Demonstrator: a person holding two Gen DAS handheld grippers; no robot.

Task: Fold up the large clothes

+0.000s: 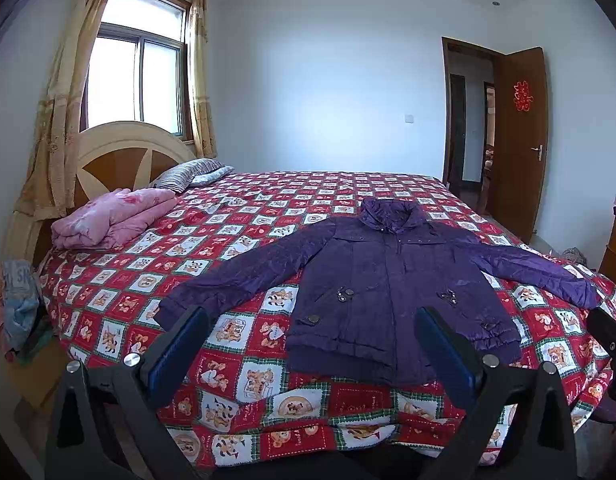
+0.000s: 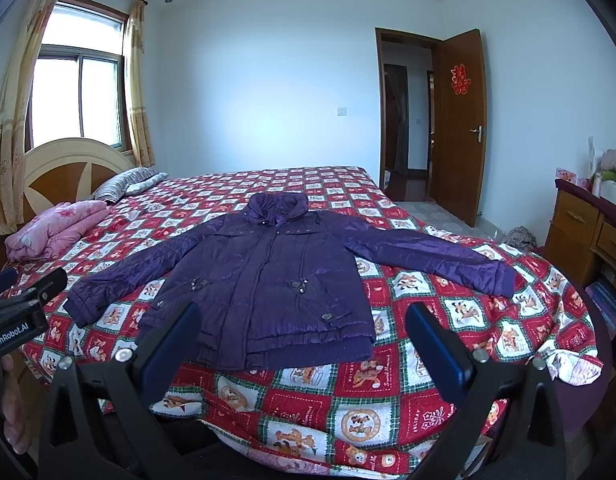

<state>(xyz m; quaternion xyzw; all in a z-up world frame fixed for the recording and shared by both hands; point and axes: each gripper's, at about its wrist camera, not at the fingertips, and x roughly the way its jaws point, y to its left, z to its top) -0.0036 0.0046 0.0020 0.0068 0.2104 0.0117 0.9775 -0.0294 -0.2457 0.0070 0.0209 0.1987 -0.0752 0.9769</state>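
Purple quilted jacket (image 1: 392, 280) lies flat, front up, sleeves spread.

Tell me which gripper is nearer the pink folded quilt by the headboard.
Left. The left gripper hovers open at the bed's near edge, on the side toward the pink quilt. The right gripper, also open, sits farther along toward the jacket's other sleeve.

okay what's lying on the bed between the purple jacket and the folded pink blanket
Only the patterned bedspread: no object lies between the purple jacket and the pink blanket. The left wrist view shows that stretch best.
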